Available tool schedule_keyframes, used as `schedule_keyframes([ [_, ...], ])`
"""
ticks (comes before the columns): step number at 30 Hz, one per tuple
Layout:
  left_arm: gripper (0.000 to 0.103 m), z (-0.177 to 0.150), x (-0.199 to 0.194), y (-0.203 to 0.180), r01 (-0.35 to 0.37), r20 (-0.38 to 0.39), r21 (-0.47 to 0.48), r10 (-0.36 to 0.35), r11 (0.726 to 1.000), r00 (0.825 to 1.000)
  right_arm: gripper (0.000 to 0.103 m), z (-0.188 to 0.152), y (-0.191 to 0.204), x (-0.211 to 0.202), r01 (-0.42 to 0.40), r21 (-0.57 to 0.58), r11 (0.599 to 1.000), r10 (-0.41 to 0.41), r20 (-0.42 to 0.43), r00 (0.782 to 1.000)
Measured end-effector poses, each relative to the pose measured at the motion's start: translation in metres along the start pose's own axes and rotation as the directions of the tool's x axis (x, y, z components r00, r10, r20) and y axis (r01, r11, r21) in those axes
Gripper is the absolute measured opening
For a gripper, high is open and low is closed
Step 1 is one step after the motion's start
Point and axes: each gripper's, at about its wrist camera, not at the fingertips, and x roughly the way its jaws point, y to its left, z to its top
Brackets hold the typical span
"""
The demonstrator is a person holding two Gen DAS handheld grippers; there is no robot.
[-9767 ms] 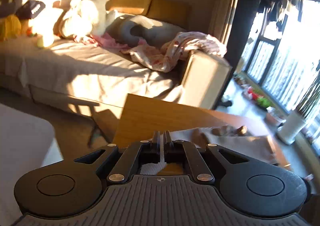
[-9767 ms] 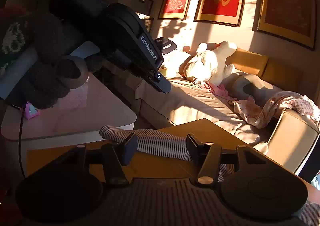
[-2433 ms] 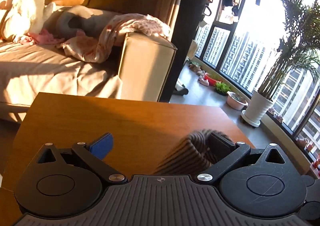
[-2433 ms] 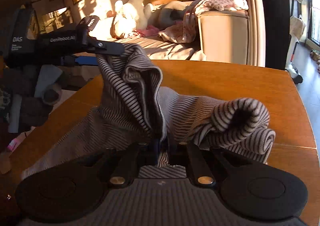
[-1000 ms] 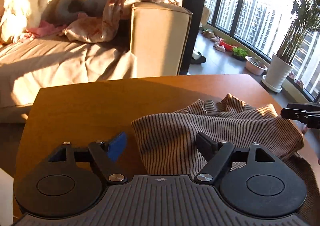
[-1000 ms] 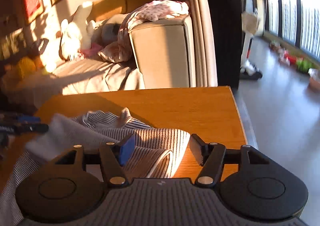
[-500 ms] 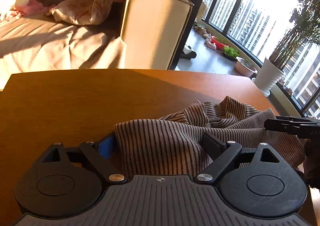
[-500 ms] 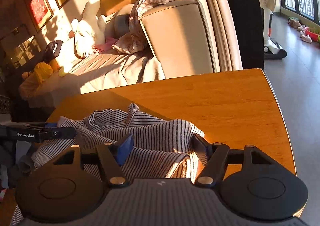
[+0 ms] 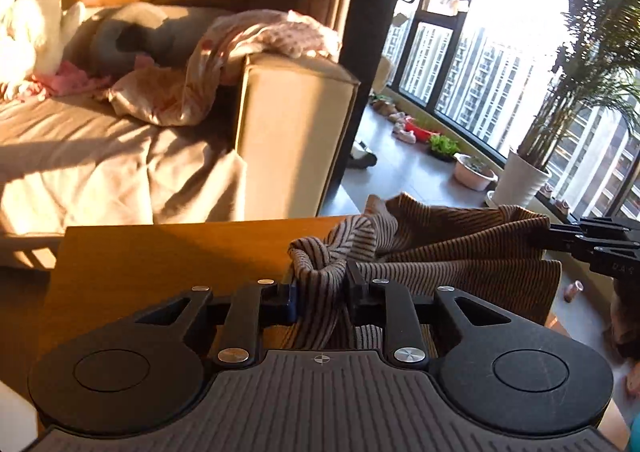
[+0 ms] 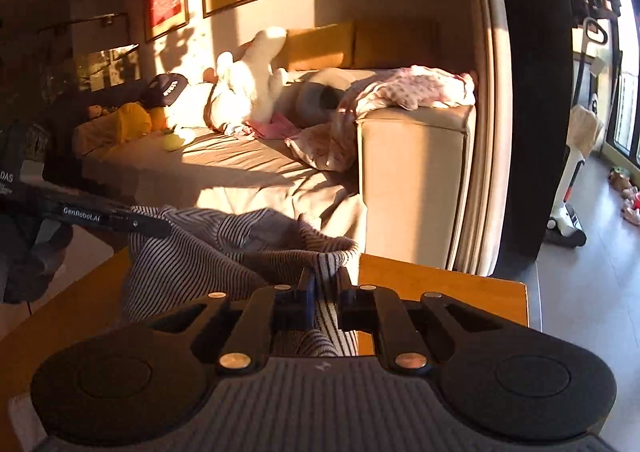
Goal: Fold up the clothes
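A striped knit garment (image 9: 448, 248) hangs stretched between my two grippers above the wooden table (image 9: 168, 252). My left gripper (image 9: 320, 284) is shut on a bunched edge of it. My right gripper (image 10: 325, 284) is shut on the other edge of the garment (image 10: 200, 252). In the left wrist view the right gripper (image 9: 592, 240) shows at the far right, gripping the cloth. In the right wrist view the left gripper (image 10: 120, 218) shows at the left, gripping the cloth. The lower part of the garment is hidden behind the gripper bodies.
A beige sofa (image 9: 288, 132) with a pink blanket (image 9: 256, 40) and a white plush toy (image 10: 248, 84) stands behind the table. A potted palm (image 9: 520, 180) and small pots stand by the window at the right. The table's far right corner (image 10: 516, 292) is close.
Both grippers have closed on the garment's edges and lifted it off the table. Half a second ago both were open over the cloth lying flat.
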Motion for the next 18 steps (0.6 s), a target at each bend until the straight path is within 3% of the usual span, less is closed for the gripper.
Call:
schedule_keyframes([
  [6,0.018,-0.057,-0.061,-0.038,0.018,-0.02,0.137,-0.016,0.99,1.0,0.009,-0.054,0.046,-0.06,0.011,-0.082,0.997,-0.015,-0.047,0.999],
  [13,0.023,-0.126,-0.081,-0.045,0.025,-0.177,0.175,0.007,0.984,0.984,0.009,-0.13,0.063,-0.084,0.013,-0.035,0.999,-0.02,-0.202,0.979],
  [17,0.031,-0.136,-0.096,-0.043,0.049,-0.204,0.16,-0.015,0.986,0.979,0.011,-0.144,0.046,-0.104,0.015,0.067,0.998,0.0,-0.225,0.974],
  [18,0.033,-0.136,-0.1,-0.043,0.058,-0.204,0.158,-0.025,0.986,0.979,0.019,-0.142,0.038,-0.112,0.01,0.123,0.992,0.016,-0.207,0.978],
])
